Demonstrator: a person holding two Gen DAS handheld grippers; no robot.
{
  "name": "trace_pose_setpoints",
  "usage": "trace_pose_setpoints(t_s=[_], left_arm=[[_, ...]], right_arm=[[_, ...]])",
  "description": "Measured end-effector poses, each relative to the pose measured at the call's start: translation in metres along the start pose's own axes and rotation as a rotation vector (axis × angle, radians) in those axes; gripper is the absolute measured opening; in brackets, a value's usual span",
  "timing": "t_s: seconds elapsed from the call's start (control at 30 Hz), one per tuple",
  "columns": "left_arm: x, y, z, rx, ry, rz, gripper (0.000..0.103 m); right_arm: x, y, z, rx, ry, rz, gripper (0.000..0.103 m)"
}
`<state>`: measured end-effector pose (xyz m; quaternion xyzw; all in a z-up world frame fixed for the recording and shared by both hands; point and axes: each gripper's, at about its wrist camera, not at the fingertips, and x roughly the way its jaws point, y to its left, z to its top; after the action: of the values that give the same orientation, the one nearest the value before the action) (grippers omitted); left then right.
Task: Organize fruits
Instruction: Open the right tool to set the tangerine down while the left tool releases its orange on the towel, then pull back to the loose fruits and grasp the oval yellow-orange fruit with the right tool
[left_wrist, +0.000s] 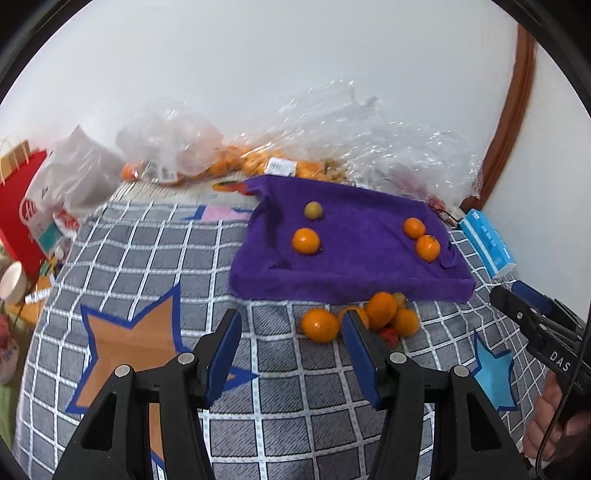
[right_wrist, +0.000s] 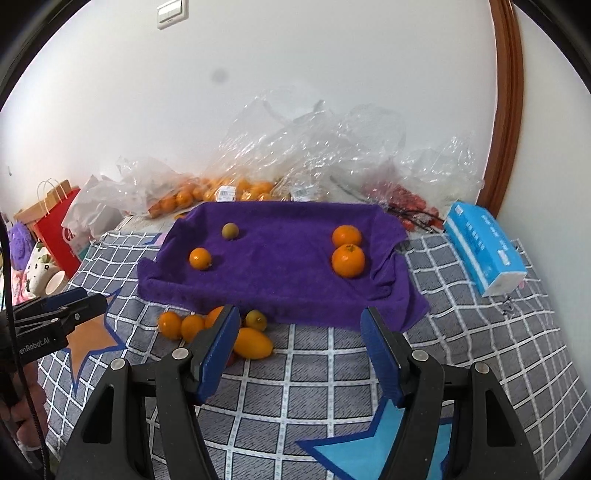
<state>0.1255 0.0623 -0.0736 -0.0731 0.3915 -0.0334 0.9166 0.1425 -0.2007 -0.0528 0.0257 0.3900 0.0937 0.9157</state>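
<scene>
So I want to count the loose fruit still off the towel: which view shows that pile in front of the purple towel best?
The right wrist view: the pile of orange fruits spreads out sideways, though a finger of the right gripper covers part. In the left wrist view the pile bunches together behind a finger of the left gripper.

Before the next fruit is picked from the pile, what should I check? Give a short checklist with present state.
1. Left claw open, holding nothing: ok.
2. Right claw open, holding nothing: ok.
3. Fruit pile on the checked blanket, in front of the purple towel: ok.
4. Free space in the towel's middle: ok.
5. Which claw goes first: cannot tell.
</scene>
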Motion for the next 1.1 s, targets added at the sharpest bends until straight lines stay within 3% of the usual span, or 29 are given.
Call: trace_pose_setpoints(t_s=[0.17, 0.43, 1.03, 1.1], left_arm=[[0.008, 0.009, -0.007, -0.015, 0.024, 0.023, 0.054], [0.027, 0.03, -0.015, -0.062, 0.07, 0.001, 0.054], [0.05, 0.052, -0.017, -0.1, 0.121, -0.044, 0.054], [0.051, 0.052, -0.016, -0.105, 0.124, -0.051, 0.054]], right_arm=[[0.014, 0.002, -0.009, 0.004, 0.022, 0.017, 0.065], [0.05, 0.016, -0.022, -0.001, 0.089, 0.05, 0.052], [0.11, 0.032, -0.026, 0.037, 0.2, 0.116, 0.048], [0.111, 0.03, -0.027, 0.047, 0.205, 0.128, 0.043]])
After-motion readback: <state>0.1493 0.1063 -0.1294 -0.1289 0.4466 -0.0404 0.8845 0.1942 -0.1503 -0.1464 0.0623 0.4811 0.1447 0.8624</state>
